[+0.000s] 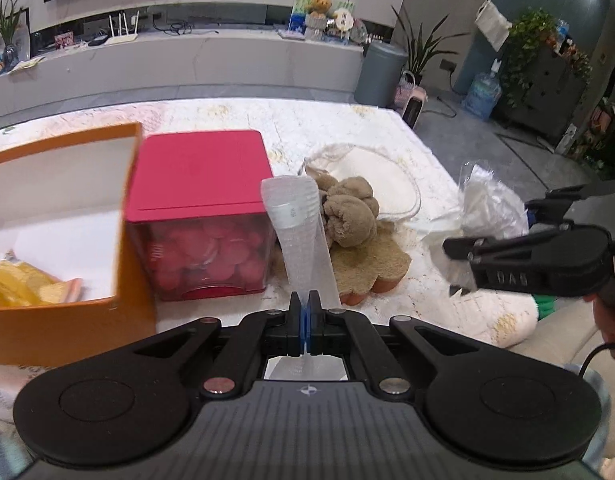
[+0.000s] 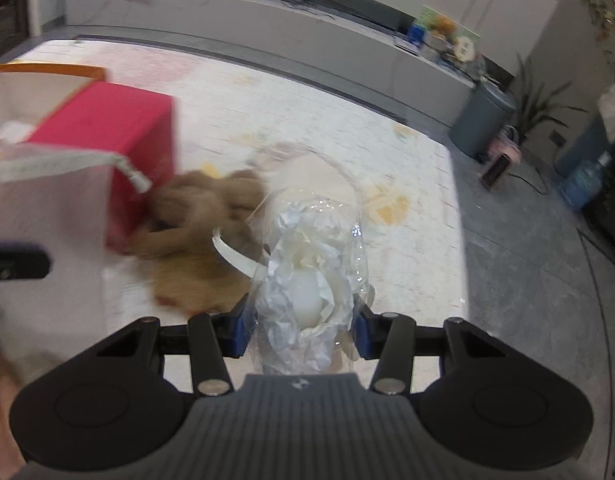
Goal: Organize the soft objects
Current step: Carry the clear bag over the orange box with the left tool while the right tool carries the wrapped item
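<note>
My left gripper [image 1: 304, 312] is shut on the narrow end of a translucent white foam-net sleeve [image 1: 295, 232], which stands up in front of a red box [image 1: 199, 172]. A brown plush toy [image 1: 349, 216] lies on the pale rug beside the box, with a white cloth pouch [image 1: 371, 168] behind it. My right gripper [image 2: 303, 328] is shut on a clear bag of crumpled white soft material [image 2: 307, 288], its blue pads [image 2: 241, 328] pressing both sides. In the left wrist view that gripper [image 1: 527, 260] hangs at the right with the bag [image 1: 491, 204].
An open orange box [image 1: 67, 312] with yellow packets inside stands left of the red box. Beyond the rug [image 1: 347, 120] are a grey bin [image 1: 381, 74], a small heater [image 1: 413, 110], a water bottle [image 1: 483, 94] and a long low console [image 1: 187, 60].
</note>
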A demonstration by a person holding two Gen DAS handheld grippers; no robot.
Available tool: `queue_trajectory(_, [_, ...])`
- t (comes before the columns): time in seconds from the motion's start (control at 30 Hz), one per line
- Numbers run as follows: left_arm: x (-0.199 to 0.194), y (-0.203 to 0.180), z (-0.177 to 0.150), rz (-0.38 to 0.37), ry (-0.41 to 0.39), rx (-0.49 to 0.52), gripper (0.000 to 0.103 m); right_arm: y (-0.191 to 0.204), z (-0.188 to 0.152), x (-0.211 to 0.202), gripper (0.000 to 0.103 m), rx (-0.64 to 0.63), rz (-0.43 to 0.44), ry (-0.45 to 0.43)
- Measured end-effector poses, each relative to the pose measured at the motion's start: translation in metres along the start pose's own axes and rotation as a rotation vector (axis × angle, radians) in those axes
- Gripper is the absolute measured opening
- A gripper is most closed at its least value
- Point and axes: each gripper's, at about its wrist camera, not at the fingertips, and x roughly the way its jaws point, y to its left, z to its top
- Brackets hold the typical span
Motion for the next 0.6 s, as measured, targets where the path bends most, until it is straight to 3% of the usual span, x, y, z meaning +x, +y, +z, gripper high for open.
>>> queue_trajectory(0.27, [-0.055,0.035,0.003,0.015,-0.058,-0.006,0.0,0.065,0.012,-0.064,0.048,-0.129,0.112,-0.097])
queue_trajectory(0.6, [-0.101,0.109,0.013,0.118,-0.094,-0.051,0.0,0.15,0.068,-0.103,0.048,-0.223,0.301,-0.166])
